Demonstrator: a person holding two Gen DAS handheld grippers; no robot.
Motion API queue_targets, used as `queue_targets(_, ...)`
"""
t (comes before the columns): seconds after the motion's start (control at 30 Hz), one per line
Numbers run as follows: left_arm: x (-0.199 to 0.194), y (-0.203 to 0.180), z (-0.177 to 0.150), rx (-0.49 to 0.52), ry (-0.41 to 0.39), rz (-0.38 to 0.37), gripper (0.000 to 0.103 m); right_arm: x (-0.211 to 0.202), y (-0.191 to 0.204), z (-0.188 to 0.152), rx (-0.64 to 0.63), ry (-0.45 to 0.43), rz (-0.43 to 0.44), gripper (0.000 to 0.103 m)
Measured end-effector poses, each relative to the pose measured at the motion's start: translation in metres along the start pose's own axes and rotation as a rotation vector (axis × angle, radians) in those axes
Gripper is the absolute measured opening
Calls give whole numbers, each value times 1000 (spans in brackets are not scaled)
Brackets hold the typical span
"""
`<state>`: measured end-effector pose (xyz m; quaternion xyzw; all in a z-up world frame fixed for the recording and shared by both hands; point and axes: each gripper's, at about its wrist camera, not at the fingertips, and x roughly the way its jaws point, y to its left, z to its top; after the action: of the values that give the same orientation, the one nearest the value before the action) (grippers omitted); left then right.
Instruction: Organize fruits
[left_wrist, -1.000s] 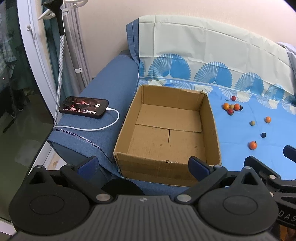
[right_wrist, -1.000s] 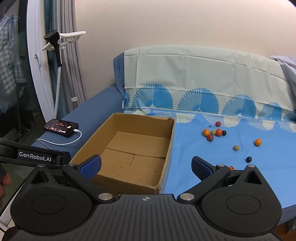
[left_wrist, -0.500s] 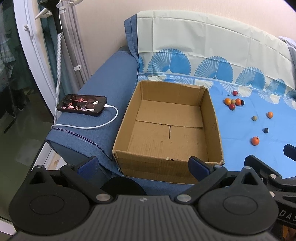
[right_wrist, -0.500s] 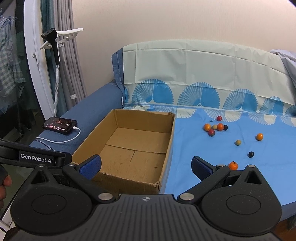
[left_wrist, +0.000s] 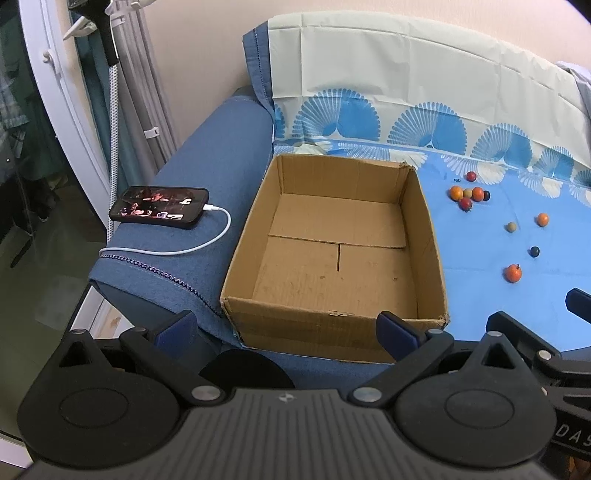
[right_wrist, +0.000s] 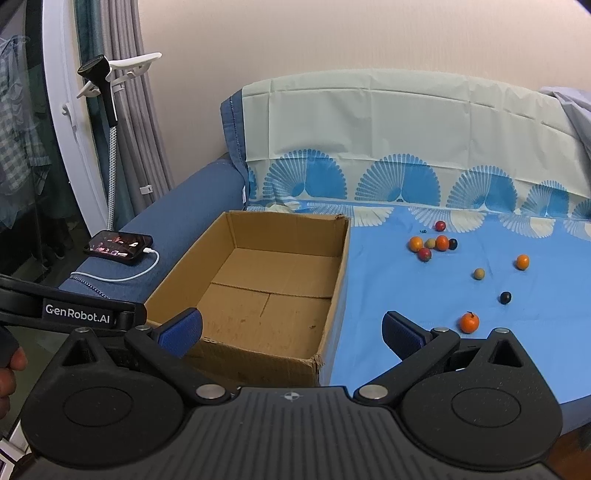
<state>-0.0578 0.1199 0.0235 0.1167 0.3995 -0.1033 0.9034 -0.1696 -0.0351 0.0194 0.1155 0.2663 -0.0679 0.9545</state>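
Note:
An empty cardboard box (left_wrist: 428, 236) (right_wrist: 341, 269) sits on the sofa's blue sheet, beside the armrest. Several small fruits lie to its right: a cluster (right_wrist: 432, 243) (left_wrist: 467, 194) of orange, red, beige and dark ones, a lone orange (right_wrist: 522, 261), a beige ball (right_wrist: 479, 273), a dark ball (right_wrist: 505, 297) and a nearer orange fruit (right_wrist: 469, 322) (left_wrist: 513, 273). My left gripper (left_wrist: 284, 326) hangs open in front of the box's near wall. Open as well, my right gripper (right_wrist: 291, 330) is held over the box's near right corner. Neither holds anything.
A phone (left_wrist: 159, 205) (right_wrist: 118, 246) on a white charging cable lies on the blue armrest (left_wrist: 218, 184). A stand with a holder (right_wrist: 107, 88) rises at the left by grey curtains. The patterned sheet (right_wrist: 406, 147) covers the sofa back. A hand (right_wrist: 9, 369) shows at the left edge.
Both grippers have risen and drawn back a little, so the box and the fruits sit lower and fuller in view. The nearest orange fruit has come out from behind the right finger.

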Motion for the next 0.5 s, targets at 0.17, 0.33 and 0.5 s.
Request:
queue_targets(0.17, 5, -6, 2, 19, 9, 3, 103, 3, -6, -1, 20, 8, 9, 103)
queue_targets(0.33, 11, -17, 7, 42, 18, 9, 103, 7, -17, -2, 46, 3, 10, 103)
queue_targets(0.5, 19, -33, 13, 71, 31, 8, 103, 10, -38, -3, 86, -16, -15, 103)
